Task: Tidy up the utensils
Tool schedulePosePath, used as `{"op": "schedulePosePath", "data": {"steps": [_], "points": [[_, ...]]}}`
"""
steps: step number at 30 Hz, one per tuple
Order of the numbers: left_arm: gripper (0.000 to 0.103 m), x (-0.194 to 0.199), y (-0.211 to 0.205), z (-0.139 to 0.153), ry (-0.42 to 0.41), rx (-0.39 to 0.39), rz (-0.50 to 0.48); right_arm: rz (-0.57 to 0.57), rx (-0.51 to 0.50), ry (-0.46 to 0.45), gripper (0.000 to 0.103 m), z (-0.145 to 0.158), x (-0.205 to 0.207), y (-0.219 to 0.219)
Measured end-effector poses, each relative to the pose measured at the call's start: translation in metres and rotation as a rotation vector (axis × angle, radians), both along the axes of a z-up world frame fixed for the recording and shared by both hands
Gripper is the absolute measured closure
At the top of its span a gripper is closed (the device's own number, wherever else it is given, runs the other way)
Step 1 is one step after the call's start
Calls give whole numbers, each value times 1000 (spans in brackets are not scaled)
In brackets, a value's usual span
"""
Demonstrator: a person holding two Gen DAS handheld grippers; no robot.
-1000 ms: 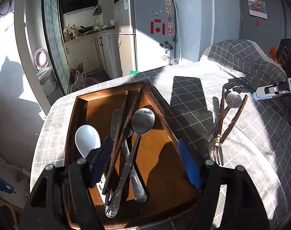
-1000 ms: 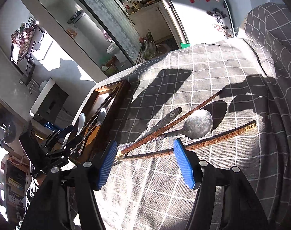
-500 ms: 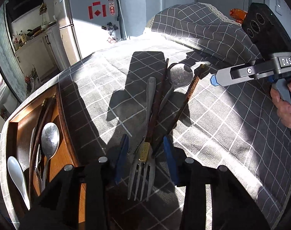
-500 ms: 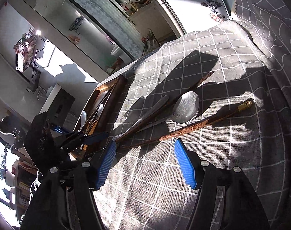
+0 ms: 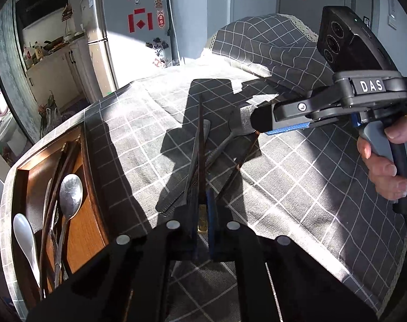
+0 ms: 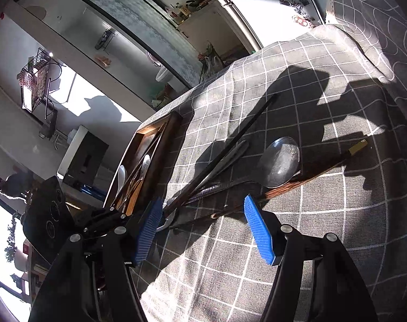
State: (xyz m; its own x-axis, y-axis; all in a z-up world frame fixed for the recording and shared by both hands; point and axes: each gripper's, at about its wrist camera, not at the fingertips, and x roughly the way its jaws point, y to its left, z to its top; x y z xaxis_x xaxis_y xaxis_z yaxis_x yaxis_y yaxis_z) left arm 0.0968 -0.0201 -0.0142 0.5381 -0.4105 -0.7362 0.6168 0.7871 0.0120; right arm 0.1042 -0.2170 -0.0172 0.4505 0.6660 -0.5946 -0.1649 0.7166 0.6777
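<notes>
The left gripper (image 5: 202, 230) is clamped on the gold-capped end of a dark wooden chopstick (image 5: 201, 145) lying among loose cutlery on the grey checked tablecloth (image 5: 297, 187). The right gripper (image 6: 203, 228) hangs open over a metal spoon (image 6: 280, 161). Beside them sits the brown wooden tray (image 5: 93, 230).

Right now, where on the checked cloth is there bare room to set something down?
Free: the grey checked tablecloth nearside of the brass-capped wooden chopstick, and between the brown wooden tray and utensil pile. Crowded: around the steel spoon; tray's left side.
</notes>
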Motion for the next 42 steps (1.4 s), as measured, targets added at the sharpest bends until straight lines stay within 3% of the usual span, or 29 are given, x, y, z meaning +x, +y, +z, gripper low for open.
{"op": "schedulePosePath", "data": {"steps": [3, 5, 7, 9, 17, 22, 28, 37, 39, 42], "points": [[96, -6, 6, 9, 4, -55, 22, -12, 156, 109, 39, -21, 11, 14], [96, -9, 9, 11, 7, -72, 27, -16, 166, 131, 46, -28, 15, 28], [96, -11, 12, 11, 18, -80, 32, -25, 159, 136, 61, -31, 16, 38], [96, -13, 16, 10, 19, -78, 45, -47, 127, 121, 83, -28, 16, 45], [96, -27, 52, 21, -8, -95, 125, 49, 34, 33, 89, 10, 18, 100], [96, -35, 88, 30, -39, -88, 235, 150, 0, 11, 89, 24, 30, 154], [96, -31, 119, 20, -42, -52, 379, 212, -47, 48, 90, 11, 47, 205], [96, -19, 131, 4, -10, -34, 468, 219, -124, 104, 87, -10, 60, 229], [96, -18, 132, 4, -14, -31, 479, 221, -120, 94, 67, -6, 55, 226], [96, -16, 134, 2, -12, -24, 487, 216, -122, 67, 51, 5, 44, 207]]}}
